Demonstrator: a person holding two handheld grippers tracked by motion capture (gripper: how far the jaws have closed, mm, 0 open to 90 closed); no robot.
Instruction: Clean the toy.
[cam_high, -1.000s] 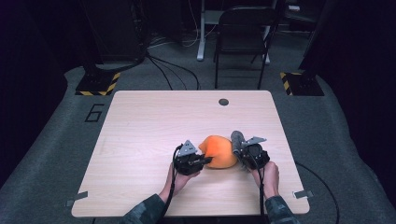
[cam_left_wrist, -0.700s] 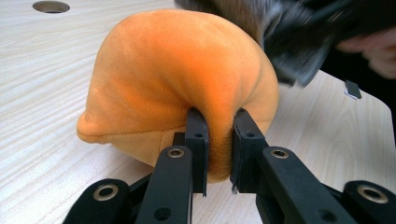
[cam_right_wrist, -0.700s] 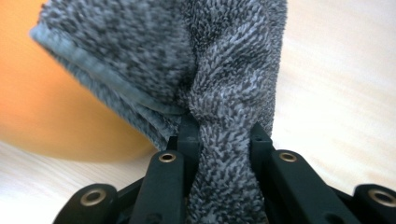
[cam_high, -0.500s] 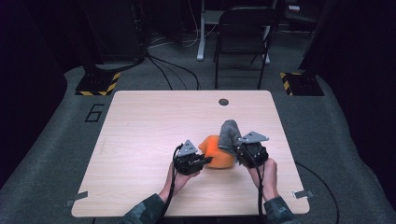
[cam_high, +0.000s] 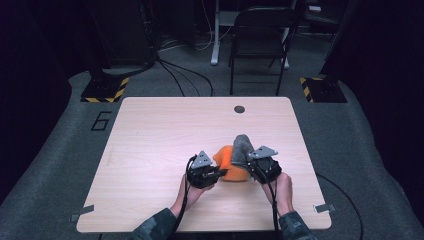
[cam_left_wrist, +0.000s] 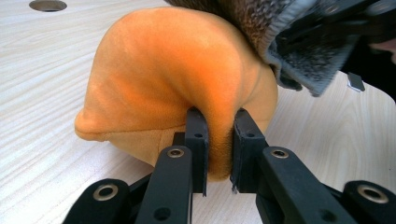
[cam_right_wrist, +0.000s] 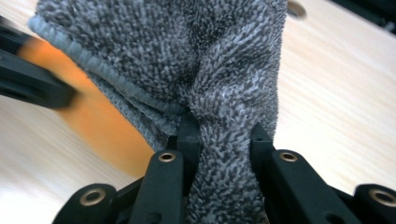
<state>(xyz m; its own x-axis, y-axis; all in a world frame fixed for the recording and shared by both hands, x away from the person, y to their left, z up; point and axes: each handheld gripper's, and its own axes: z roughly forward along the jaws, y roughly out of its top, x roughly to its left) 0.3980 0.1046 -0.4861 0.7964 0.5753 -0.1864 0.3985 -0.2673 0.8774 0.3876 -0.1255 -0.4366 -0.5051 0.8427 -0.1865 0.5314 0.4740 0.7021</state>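
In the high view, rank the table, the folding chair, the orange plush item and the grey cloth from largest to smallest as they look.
1. Table
2. Folding chair, though it stands farther from the camera, so it looks smaller than it would up close.
3. Orange plush item
4. Grey cloth, close to the plush item in size and partly draped over it, so this ranking is unsure.

Both grippers, left (cam_high: 214, 172) and right (cam_high: 255, 167), are black with grey three-cornered top plates, trailing black cables; brass-ringed screws stud the jaws; sleeves (cam_high: 155, 227) are camouflage green
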